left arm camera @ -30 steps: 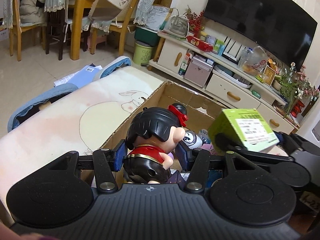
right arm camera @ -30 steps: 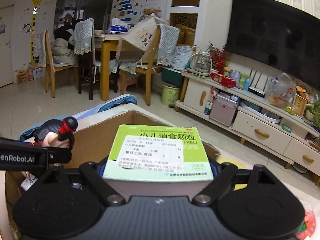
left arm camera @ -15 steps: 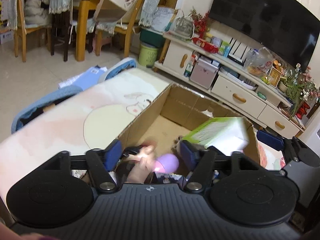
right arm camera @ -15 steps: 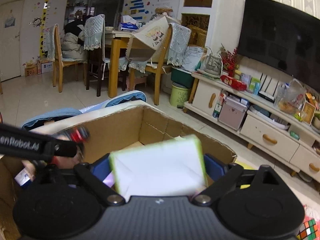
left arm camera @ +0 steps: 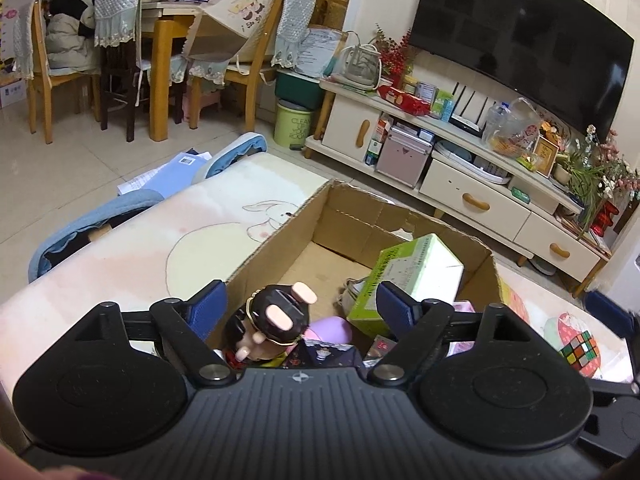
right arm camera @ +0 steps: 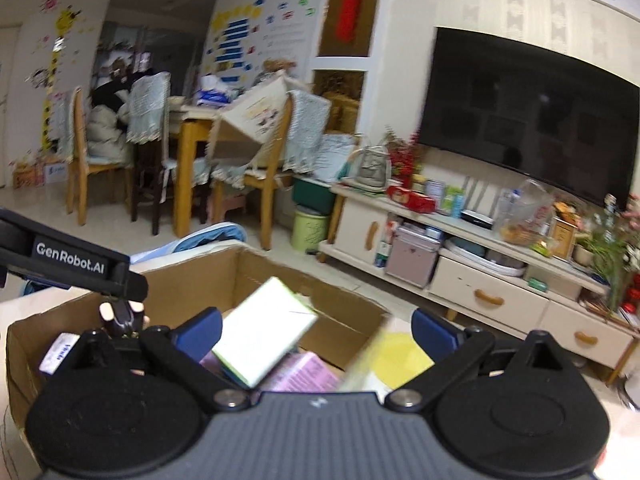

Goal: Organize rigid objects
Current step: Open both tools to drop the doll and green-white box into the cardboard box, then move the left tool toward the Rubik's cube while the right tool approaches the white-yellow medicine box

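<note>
Toys and boxes are being gathered into an open cardboard box (left arm camera: 360, 216), and both pairs of jaws hang over it with nothing between them. The left gripper (left arm camera: 302, 300) has its jaws spread wide; directly below the gap a small doll (left arm camera: 276, 320) with black hair lies upside down in the box, feet up, touched by neither blue pad. The right gripper (right arm camera: 316, 330) also has its jaws wide apart; a green and white medicine box (right arm camera: 266, 340) sits tilted beneath them, blurred in that view, so it may not have settled. In the left view the same medicine box (left arm camera: 408, 280) leans on one edge against other items near the right wall of the cardboard box. Around the doll are a purple rounded object (left arm camera: 332, 330) and some small packets, too crowded to name. The far half of the cardboard box floor is bare. The cardboard box stands on a bench (left arm camera: 160, 248) covered with a pale cloth showing a rabbit drawing. A puzzle cube (left arm camera: 580, 350) rests on the cloth outside the cardboard box, to its right. Beyond are a television cabinet (left arm camera: 460, 184) and a dining set. The step in hand looks like the drop of two items into the cardboard box, just completed. The next move likely calls for lifting both grippers clear of the walls and reaching with open jaws for something left outside, perhaps the puzzle cube.
</note>
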{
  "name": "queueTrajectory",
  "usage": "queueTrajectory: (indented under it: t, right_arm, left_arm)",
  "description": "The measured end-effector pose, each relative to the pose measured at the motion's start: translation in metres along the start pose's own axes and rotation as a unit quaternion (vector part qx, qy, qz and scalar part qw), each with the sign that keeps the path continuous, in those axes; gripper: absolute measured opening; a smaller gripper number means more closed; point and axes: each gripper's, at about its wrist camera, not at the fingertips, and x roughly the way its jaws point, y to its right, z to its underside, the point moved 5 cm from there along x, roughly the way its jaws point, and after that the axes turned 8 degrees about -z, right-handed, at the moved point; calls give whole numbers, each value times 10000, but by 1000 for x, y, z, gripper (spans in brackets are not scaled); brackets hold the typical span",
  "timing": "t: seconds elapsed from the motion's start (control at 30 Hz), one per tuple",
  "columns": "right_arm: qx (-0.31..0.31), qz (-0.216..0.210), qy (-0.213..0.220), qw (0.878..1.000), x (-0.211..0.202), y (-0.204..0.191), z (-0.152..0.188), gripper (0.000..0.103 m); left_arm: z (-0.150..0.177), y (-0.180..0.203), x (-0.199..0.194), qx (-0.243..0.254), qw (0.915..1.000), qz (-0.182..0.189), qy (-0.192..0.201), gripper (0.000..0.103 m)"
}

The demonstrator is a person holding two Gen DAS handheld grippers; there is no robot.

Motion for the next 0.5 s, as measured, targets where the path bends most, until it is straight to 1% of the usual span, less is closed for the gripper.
queueTrajectory:
  t: [0.1, 0.27, 0.5]
  right_arm:
    - [237, 151, 19, 9996, -11, 10, 9, 100]
    - [522, 517, 42, 9973, -25, 24, 27, 100]
    - [892, 904, -102, 9919, -42, 46, 60, 100]
  left_arm:
    - [1, 3, -1, 61, 10000, 48, 17, 102]
    - [4, 9, -3, 220, 9997, 136, 42, 102]
    - [10, 21, -8, 595, 9977, 303, 142, 103]
